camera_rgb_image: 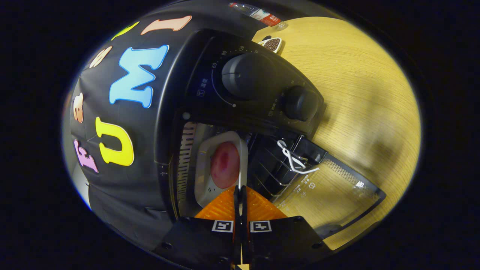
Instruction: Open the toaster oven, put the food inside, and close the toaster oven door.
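Gripper fingers are pressed together on the near rim of the white plate, pinching its thin edge so the plate hangs out ahead of them, tipped strongly along with the whole view. On that plate lies the food, a reddish, meat-like piece just beyond the fingertips. Plate and food are already partly inside the black toaster oven, beside the ribbed heating element along one inner wall and next to the wire rack. Its glass door is swung fully open, lying out over the wooden table, with a white cord tied around the door handle. Two dark knobs stand on the control panel. Beyond the oven sit a small dish of dark grains and a lying bottle.

Trouble from here, I'd say, comes from that narrow hold: a plate clamped only by its rim can pivot or slip, and the food could slide off. Its far edge might also catch the rack wires or brush the element if pushed in crooked. Closing the door afterward could snag on the cord.
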`<act>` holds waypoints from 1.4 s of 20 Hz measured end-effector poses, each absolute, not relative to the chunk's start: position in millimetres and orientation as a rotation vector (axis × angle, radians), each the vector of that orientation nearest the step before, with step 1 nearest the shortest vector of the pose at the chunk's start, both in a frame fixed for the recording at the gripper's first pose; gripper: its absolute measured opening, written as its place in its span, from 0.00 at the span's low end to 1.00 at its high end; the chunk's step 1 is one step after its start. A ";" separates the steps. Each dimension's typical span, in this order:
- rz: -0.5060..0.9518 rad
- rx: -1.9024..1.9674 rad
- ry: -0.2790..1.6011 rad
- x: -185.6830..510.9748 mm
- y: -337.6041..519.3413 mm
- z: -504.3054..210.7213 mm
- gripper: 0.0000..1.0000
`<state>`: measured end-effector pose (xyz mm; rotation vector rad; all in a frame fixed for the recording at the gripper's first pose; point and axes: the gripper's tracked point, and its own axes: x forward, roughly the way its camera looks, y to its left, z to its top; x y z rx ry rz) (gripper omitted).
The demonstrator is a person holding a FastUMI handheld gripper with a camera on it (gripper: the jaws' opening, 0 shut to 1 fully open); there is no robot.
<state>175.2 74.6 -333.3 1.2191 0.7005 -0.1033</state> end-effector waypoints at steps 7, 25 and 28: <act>-0.133 1.225 0.644 191.4 78.2 -344.5 0.07; 0.026 1.147 0.706 124.4 107.6 -299.8 0.98; 0.059 1.038 0.709 102.1 108.3 -295.2 0.97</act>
